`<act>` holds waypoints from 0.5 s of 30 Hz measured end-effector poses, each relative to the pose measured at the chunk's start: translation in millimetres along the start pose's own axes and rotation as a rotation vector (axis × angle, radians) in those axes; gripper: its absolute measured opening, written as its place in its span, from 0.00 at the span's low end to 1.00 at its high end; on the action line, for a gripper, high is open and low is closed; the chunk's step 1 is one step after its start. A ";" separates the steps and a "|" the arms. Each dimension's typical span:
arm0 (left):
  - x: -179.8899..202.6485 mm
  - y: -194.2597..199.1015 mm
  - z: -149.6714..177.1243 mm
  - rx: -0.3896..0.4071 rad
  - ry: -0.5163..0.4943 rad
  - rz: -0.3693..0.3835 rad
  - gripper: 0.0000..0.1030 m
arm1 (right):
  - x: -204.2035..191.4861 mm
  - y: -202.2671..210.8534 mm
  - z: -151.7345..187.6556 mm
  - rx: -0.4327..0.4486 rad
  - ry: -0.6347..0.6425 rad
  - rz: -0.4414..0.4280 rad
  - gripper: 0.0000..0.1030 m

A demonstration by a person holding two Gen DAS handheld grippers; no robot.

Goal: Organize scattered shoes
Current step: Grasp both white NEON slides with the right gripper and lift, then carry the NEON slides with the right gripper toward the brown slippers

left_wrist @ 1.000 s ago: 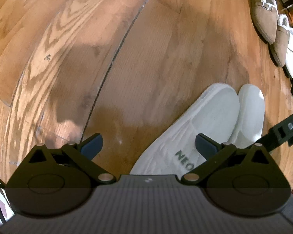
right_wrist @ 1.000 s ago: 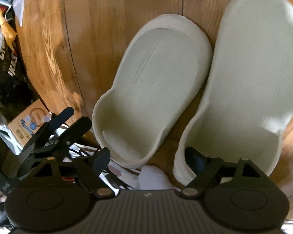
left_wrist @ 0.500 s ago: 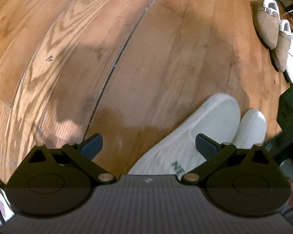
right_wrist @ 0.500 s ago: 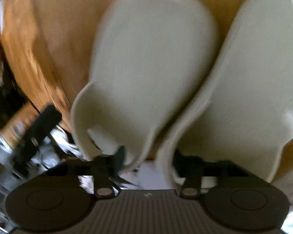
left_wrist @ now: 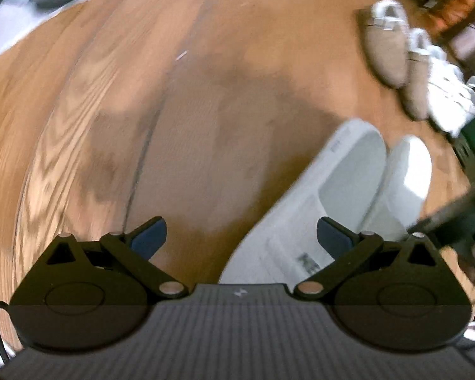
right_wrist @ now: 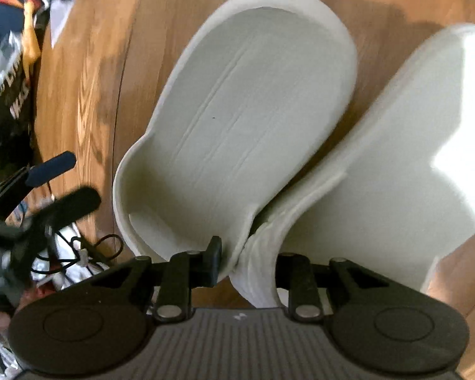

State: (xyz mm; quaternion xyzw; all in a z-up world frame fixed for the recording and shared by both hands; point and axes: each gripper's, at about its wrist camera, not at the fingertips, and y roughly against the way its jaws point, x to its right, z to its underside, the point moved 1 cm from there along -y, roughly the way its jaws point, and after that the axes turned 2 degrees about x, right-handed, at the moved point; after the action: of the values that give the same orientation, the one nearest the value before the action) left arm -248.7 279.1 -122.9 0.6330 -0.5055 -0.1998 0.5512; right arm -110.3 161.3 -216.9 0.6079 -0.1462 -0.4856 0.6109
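Right gripper (right_wrist: 247, 262) closing, now pinching 2 white slippers (right_wrist: 253, 120) together

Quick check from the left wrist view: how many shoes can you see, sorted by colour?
White slides: 2, one beside the other, near the camera
Tan fur-lined slippers: 2, one next to the second, far right
White lace-up sneakers: at least 1, blurred and cut off by the edge
Total: 5 shoes at least

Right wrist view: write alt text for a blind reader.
The right gripper, jaws closing, pinches the adjoining heel walls of two pale slippers side by side over a wood floor. The left gripper shows at left.
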 end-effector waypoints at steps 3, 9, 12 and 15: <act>30.8 3.8 -17.5 0.040 -0.113 0.028 1.00 | 0.2 21.4 -13.6 0.063 0.035 0.046 0.24; 73.0 1.8 -40.5 0.057 -0.264 0.148 1.00 | 3.8 46.1 -34.0 0.103 0.042 0.041 0.23; 86.3 -1.0 -51.5 0.054 -0.314 0.203 1.00 | 10.7 62.2 -41.6 0.113 0.064 0.058 0.23; 92.6 -3.7 -58.8 0.053 -0.348 0.229 1.00 | 14.8 90.5 -62.7 0.094 0.150 0.132 0.23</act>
State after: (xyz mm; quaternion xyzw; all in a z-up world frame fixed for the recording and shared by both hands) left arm -161.6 228.2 -79.7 0.5418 -0.6668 -0.2289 0.4577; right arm -17.3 168.5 -156.6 0.6595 -0.1624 -0.3901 0.6217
